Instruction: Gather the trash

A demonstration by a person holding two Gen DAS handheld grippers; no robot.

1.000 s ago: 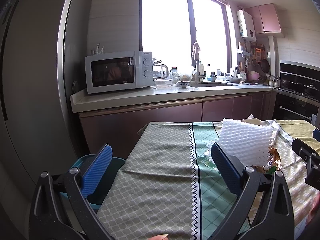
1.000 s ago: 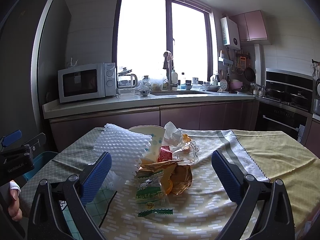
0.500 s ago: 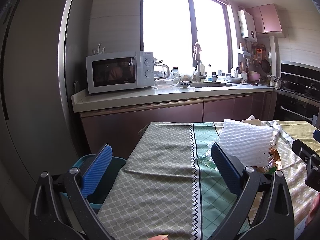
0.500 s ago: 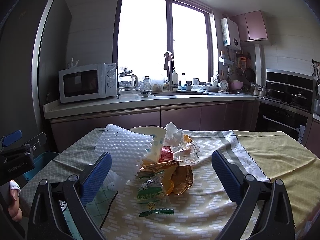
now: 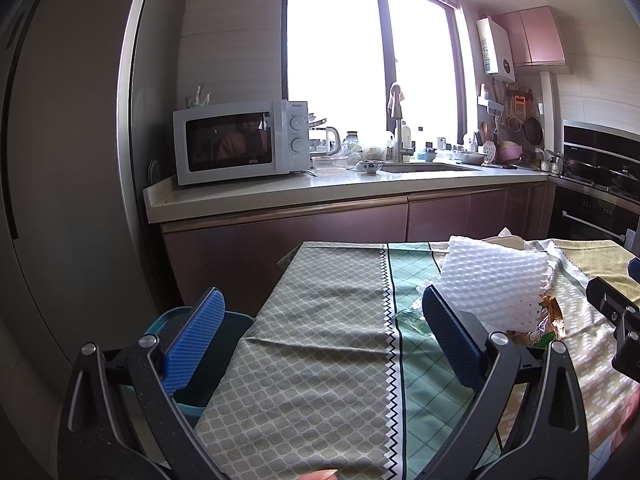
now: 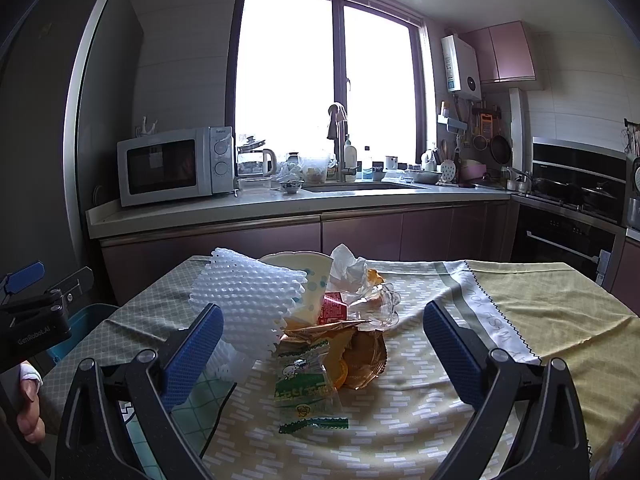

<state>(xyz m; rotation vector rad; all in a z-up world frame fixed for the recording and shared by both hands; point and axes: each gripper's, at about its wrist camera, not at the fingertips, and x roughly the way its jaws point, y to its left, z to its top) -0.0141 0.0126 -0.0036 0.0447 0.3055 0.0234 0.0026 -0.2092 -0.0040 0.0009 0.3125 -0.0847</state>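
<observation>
A kitchen at midday: a tall refrigerator (image 5: 60, 200) fills the left wall, a bright window (image 6: 328, 80) washes out the back, and a worktop (image 5: 320, 190) carries a white microwave (image 5: 240, 140) beside the sink. In the foreground, the cloth-covered counter (image 5: 320, 340) bears the job at hand, a heap of trash (image 6: 320, 320) piled near its middle, with nothing yet collected. Against the views of a second ago almost nothing has shifted; both cameras have crept only slightly, which suggests the person is lining up an approach and not yet reaching. A teal bin (image 5: 200, 360) stands on the floor just beside the counter's left edge, the likely destination. Within the heap, a sheet of white foam netting (image 6: 248, 296) leans upright against a paper bowl (image 6: 308, 280), with crumpled tissue (image 6: 348, 264) and clear plastic wrap (image 6: 376, 300) behind, and a green-printed snack wrapper (image 6: 304, 376) lying flat in front. The left tongs (image 5: 324, 332) hang spread wide over bare cloth, gripping nothing; the right tongs (image 6: 320, 344) are equally wide apart and unladen, framing the heap directly ahead.
</observation>
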